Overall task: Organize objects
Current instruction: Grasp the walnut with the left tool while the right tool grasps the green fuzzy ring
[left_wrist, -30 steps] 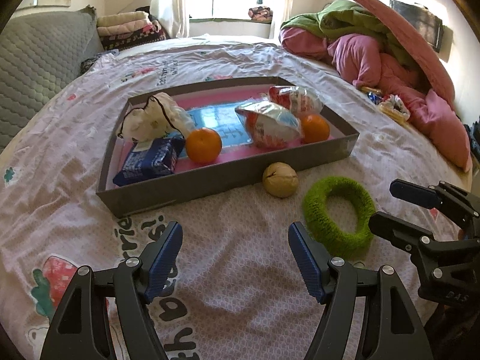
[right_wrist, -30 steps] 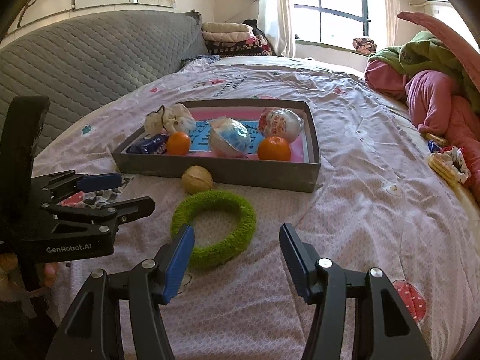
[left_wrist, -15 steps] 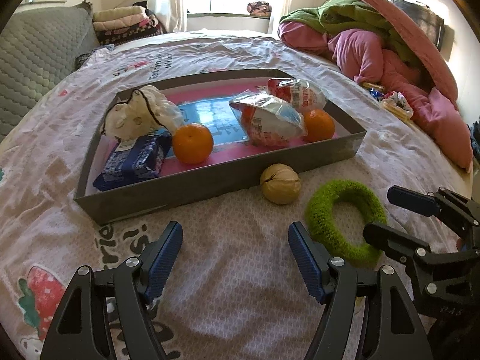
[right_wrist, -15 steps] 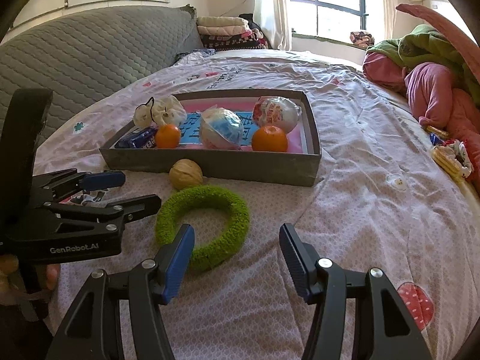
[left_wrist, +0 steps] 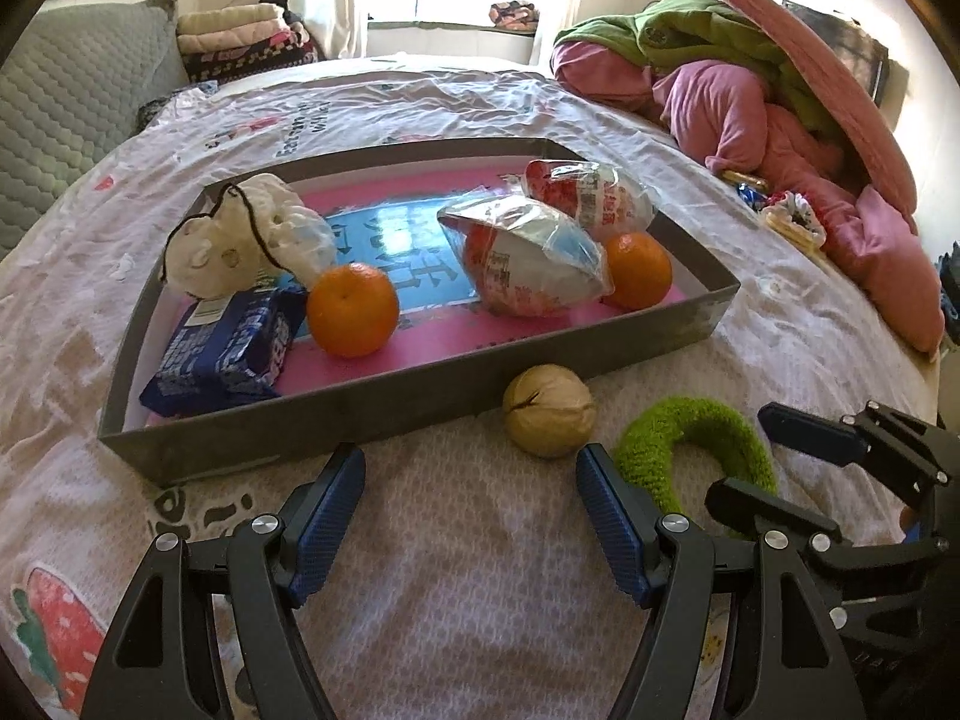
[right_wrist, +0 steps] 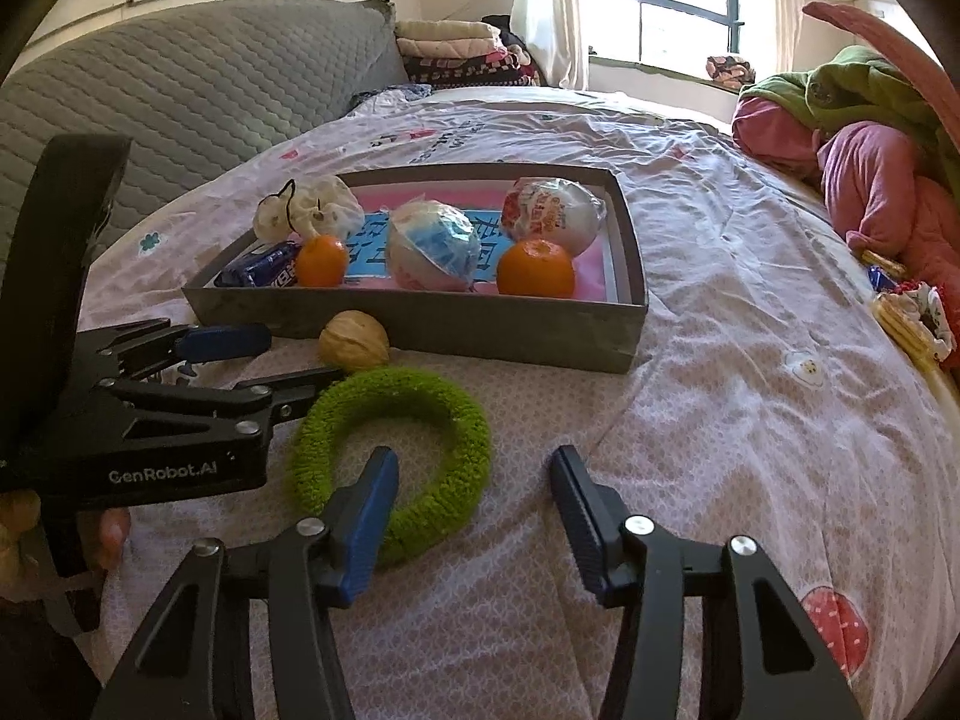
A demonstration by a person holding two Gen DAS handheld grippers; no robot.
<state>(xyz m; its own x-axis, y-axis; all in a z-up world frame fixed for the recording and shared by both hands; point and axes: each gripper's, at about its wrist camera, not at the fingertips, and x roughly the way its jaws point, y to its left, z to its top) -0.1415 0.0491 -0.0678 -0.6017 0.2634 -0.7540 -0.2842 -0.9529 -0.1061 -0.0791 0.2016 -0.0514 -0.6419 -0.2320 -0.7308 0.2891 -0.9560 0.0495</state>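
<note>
A tan walnut [left_wrist: 549, 419] lies on the bedsheet against the front wall of the grey tray [left_wrist: 420, 396]. My left gripper [left_wrist: 469, 480] is open, its right fingertip just short of the walnut, with only sheet between its fingers. A fuzzy green ring [right_wrist: 390, 450] lies flat beside the walnut [right_wrist: 354, 339]. My right gripper [right_wrist: 474, 468] hangs over the ring's near right arc; its jaws are closing, that arc lies between them, and the pads do not press on it. The tray [right_wrist: 420, 318] holds two oranges, two wrapped toy eggs, a blue packet and a white pouch.
Pink and green bedding [left_wrist: 780, 108] is piled at the right. Small snack packets [right_wrist: 906, 306] lie on the sheet near it. A grey quilted headboard [right_wrist: 198, 90] runs along the left, with folded blankets [right_wrist: 456, 54] by the window. Both grippers sit close together, the left gripper [right_wrist: 270, 366] beside the ring.
The left gripper has moved forward and down toward the tray and walnut, which now loom larger. The right gripper's jaws have narrowed over the green ring.
</note>
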